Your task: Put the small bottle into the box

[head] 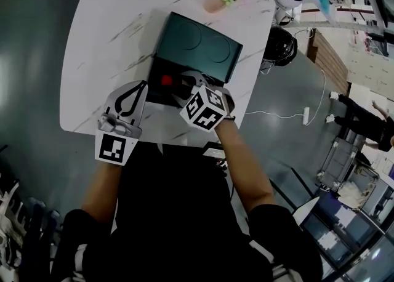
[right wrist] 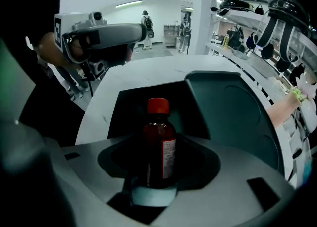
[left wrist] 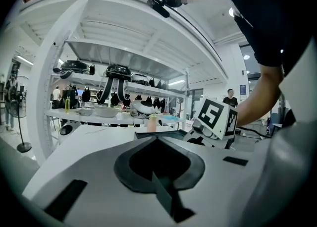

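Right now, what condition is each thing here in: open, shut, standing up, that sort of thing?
Box: open, lid tipped back.
Small bottle: upright, red cap on, held over the open box.
Right claw: shut on the small bottle.
Left claw: shut, holding nothing, beside the box.

Table (head: 111, 22): white, grey-veined marble look, rounded corners
Box (head: 197, 47): dark green, lid open, at the near edge
Pink object (head: 215, 2): far edge, apart from box
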`<state>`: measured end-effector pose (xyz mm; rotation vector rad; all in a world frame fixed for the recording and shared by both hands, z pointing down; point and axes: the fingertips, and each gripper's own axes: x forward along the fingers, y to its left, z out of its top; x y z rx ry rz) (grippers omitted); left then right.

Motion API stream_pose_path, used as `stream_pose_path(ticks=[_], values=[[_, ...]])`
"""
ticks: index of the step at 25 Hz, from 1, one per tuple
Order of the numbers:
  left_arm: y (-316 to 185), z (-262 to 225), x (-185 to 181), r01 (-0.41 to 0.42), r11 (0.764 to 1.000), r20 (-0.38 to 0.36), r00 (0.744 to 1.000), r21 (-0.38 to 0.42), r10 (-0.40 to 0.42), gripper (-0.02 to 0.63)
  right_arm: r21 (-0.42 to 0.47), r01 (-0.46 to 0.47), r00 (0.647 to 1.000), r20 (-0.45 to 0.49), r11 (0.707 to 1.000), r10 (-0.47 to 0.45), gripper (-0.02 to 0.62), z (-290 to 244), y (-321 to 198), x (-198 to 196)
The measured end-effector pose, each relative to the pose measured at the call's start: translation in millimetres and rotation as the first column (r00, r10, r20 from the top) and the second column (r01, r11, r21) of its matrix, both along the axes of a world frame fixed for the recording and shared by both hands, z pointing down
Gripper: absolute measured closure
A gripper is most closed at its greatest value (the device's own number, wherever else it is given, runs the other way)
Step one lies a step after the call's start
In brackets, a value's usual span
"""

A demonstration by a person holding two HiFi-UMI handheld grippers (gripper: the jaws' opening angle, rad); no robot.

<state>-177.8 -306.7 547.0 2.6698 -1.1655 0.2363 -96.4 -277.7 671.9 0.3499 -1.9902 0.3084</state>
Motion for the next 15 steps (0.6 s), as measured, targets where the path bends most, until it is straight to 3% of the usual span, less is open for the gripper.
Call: stream_pose_path(ticks=[15], values=[[3,1,-13,-0.003,1.000,-0.019,1.000,0.006,0.003,0.592,-0.013,-0.010,0.994,-0.113,1.000,0.008,0.357,22,1,-2]])
